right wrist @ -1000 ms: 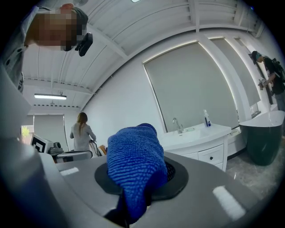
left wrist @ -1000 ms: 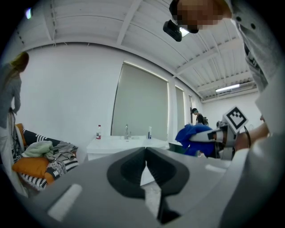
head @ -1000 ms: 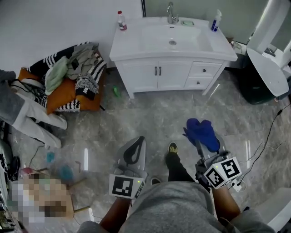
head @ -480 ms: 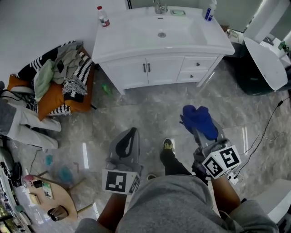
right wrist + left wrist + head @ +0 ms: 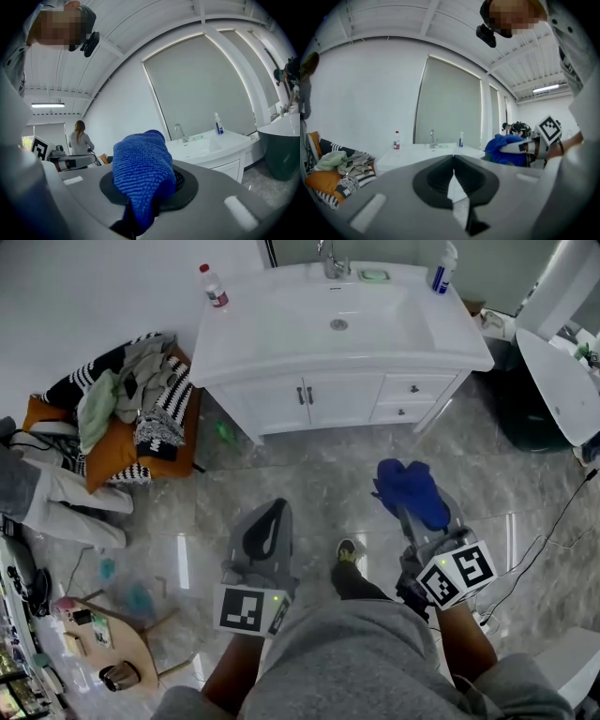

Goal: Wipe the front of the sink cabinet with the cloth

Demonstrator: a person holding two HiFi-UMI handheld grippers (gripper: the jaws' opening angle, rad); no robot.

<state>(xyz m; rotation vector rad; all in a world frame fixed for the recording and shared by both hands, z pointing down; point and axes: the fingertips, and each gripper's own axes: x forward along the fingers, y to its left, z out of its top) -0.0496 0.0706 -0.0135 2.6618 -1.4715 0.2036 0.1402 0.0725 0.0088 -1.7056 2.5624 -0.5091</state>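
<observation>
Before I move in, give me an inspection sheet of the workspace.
Surface: grey marble floor, glossy.
Job's things: sink cabinet, doors shut; blue cloth held apart from it.
Clutter: clothes pile left of the cabinet; bottle and spray bottle on the countertop.
Grippers: left gripper shut, empty; right gripper shut on the blue cloth.
Cables: black cable on the floor, right side.
Surroundings: person standing in the background.

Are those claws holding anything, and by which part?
The right gripper pinches the blue cloth by one bunched end; the left gripper is shut, empty.
</observation>
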